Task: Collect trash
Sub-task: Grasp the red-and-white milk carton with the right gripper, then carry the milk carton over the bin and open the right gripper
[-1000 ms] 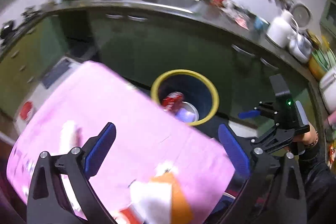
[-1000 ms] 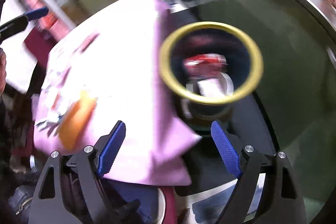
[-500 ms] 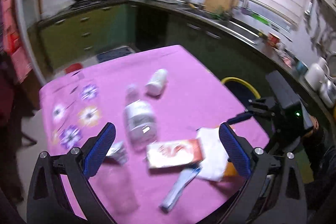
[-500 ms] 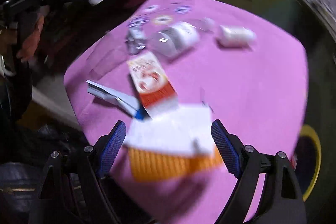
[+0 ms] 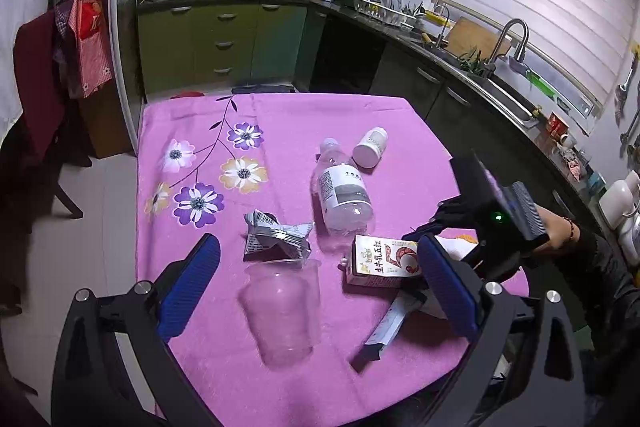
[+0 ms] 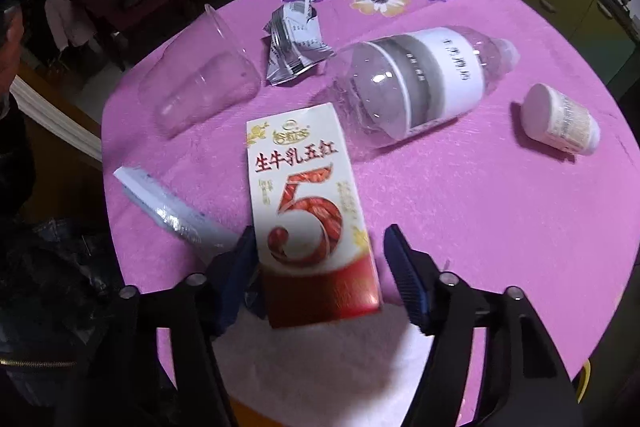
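Note:
Trash lies scattered on a pink flowered tablecloth (image 5: pixel 288 115). A red and white milk carton (image 6: pixel 308 195) lies flat between the jaws of my right gripper (image 6: pixel 320 243). The jaws are closing, and a gap still shows at the right pad. The carton's near end rests on a white and orange paper (image 6: pixel 320 359). My left gripper (image 5: pixel 318 247) hovers open above a clear plastic cup (image 5: pixel 280 311) lying on its side, holding nothing. Around it lie a crumpled silver wrapper (image 5: pixel 276 239), a clear bottle (image 5: pixel 344 195), a small white bottle (image 5: pixel 372 147) and a blue and white packet (image 5: pixel 392 327).
A sliver of yellow bin rim (image 6: pixel 584 375) shows past the table's corner. Dark green kitchen cabinets (image 5: pixel 224 39) and a counter with a sink (image 5: pixel 500 87) run behind the table. A chair with clothes (image 5: pixel 36 99) stands at the left. A person's hand (image 5: pixel 556 227) holds the right gripper.
Both views swung away from the yellow-rimmed bin and onto the table. The right gripper came down over the milk carton and its jaws narrowed. The left gripper settled above the cup.

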Motion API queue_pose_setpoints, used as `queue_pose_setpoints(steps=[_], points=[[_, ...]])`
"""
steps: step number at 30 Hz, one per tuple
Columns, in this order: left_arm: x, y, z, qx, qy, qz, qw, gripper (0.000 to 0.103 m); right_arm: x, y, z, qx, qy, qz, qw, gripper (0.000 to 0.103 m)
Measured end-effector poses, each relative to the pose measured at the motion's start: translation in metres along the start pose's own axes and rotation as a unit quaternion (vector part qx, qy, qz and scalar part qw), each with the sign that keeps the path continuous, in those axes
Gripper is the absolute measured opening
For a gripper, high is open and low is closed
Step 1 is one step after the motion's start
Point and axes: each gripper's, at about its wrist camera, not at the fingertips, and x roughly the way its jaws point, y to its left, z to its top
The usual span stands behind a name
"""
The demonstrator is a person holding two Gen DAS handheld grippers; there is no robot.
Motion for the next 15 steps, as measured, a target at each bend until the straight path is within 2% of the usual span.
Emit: queue_pose_setpoints(steps=[5, 8, 15], points=[[0.005, -0.001, -0.001, 0.002, 0.005, -0.002, 1.0, 0.094, 0.012, -0.001, 0.006, -0.002, 0.006, 0.014, 1.0, 0.055], [0.008, -0.002, -0.002, 0.002, 0.009, -0.004, 1.0, 0.094, 0.004, 0.0, 0.001, 0.001, -0.01, 0.019, 1.0, 0.055], [0.017, -0.008, -0.002, 0.007, 0.017, -0.006, 0.9998, 0.094, -0.054, -0.002, -0.028, 0.038, -0.077, 0.022, 0.996, 0.054]])
